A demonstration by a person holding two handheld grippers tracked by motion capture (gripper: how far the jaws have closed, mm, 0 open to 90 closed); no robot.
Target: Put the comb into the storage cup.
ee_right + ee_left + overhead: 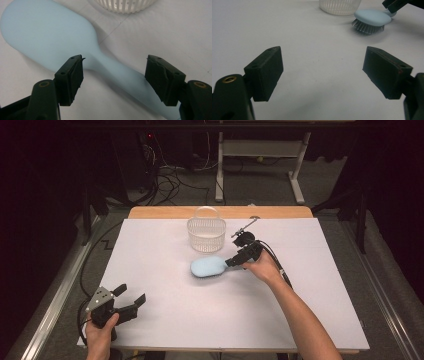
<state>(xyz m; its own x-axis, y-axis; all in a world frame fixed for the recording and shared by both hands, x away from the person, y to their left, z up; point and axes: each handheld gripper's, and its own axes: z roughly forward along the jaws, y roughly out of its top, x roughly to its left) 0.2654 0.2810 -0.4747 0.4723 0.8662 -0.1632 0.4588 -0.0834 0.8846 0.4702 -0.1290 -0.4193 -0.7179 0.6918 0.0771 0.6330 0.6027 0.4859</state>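
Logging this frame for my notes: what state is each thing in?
Brush: bristles down on the table, handle between the right gripper's jaws, not clamped.
Basket: upright, handle raised.
Left gripper: open, holding nothing.
Right gripper: open.

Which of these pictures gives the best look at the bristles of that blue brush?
The left gripper view: the brush lies bristles-down, its dark bristles seen side-on. The high view shows its smooth blue back; the right gripper view shows back and handle between open jaws.
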